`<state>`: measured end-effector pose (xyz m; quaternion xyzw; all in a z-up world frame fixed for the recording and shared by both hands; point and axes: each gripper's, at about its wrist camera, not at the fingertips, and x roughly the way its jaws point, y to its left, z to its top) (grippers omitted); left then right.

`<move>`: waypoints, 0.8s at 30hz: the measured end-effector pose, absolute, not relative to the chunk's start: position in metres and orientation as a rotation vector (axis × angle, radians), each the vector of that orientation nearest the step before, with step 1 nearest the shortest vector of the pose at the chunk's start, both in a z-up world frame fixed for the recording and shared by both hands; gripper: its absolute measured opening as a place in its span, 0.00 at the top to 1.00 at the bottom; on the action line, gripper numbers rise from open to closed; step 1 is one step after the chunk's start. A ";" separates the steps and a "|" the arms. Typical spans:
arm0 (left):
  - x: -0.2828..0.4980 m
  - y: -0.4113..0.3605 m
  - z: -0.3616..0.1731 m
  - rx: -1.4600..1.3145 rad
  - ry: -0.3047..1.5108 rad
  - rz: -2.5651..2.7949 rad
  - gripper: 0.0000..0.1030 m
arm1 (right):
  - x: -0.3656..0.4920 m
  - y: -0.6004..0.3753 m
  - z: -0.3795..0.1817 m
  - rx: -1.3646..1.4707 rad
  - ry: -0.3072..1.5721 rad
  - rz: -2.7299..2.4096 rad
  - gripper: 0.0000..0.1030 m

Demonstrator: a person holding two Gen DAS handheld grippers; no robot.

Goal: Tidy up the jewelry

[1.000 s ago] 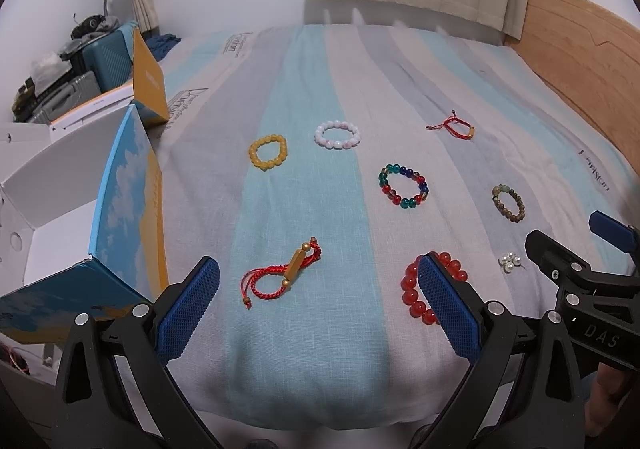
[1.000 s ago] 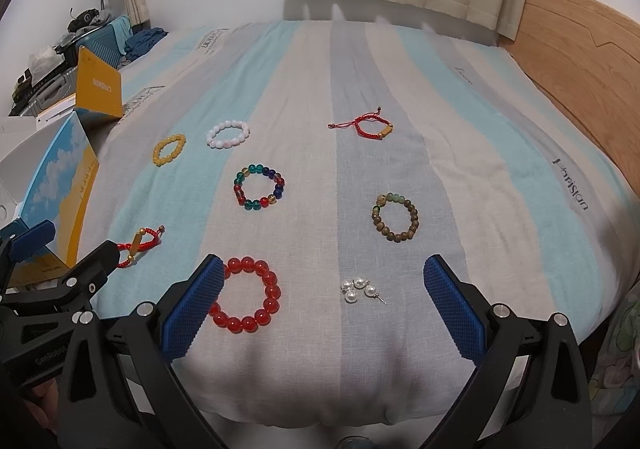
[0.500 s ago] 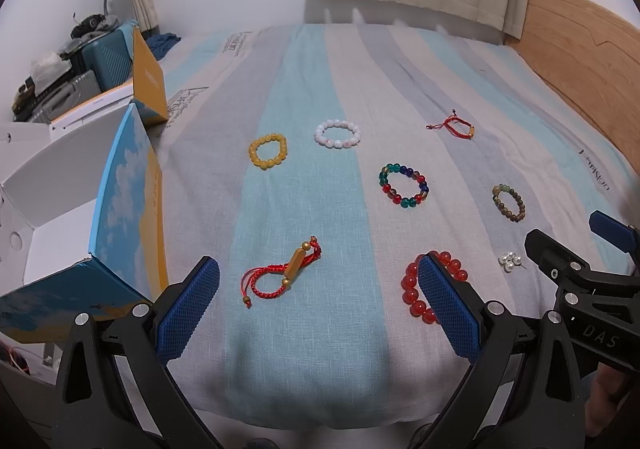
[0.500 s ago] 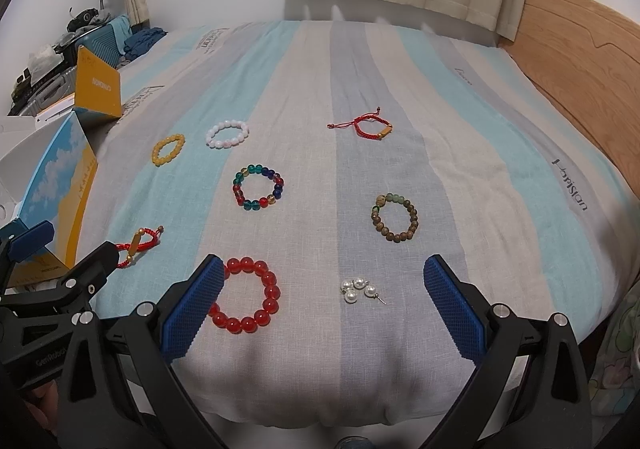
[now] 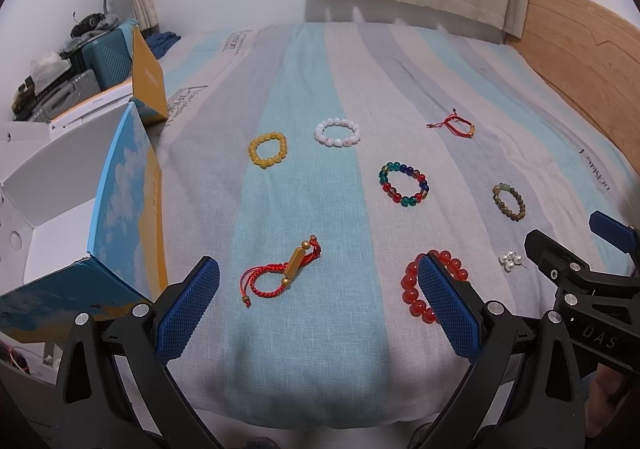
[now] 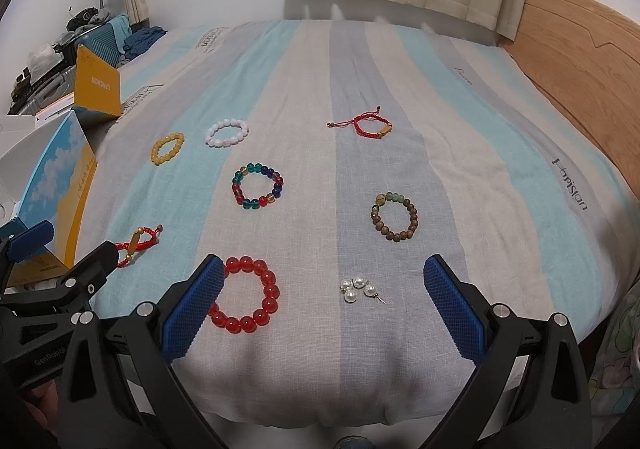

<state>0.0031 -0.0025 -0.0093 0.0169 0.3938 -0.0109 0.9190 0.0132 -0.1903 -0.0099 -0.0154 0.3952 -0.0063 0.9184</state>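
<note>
Nothing has moved in the last sec. Left gripper (image 5: 316,299) & right gripper (image 6: 324,303) both hover spread wide, holding nothing. Big red bead bracelet (image 6: 248,297) lies beside the small white pearl earrings (image 6: 359,288) on the striped bedsheet (image 6: 400,89). No sorting started yet.

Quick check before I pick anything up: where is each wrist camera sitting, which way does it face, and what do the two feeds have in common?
Left wrist view: sits behind the left tool, facing up the striped bed toward the curtain; own open fingers frame the red cord bracelet, right tool at right edge.
Right wrist view: sits behind the right tool, same heading, further right; open fingers frame the pearl earrings, left tool at left edge.
Shared: the red bead bracelet, the multicolour bracelet and the open box.
</note>
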 end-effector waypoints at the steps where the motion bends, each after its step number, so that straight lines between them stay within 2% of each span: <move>1: 0.003 -0.002 -0.009 0.034 0.810 -0.023 0.06 | 0.013 -0.190 -0.010 -0.032 0.813 -0.014 0.07; 24: 0.007 0.002 -0.014 0.032 0.830 -0.025 0.06 | 0.015 -0.193 -0.012 -0.044 0.825 -0.018 0.07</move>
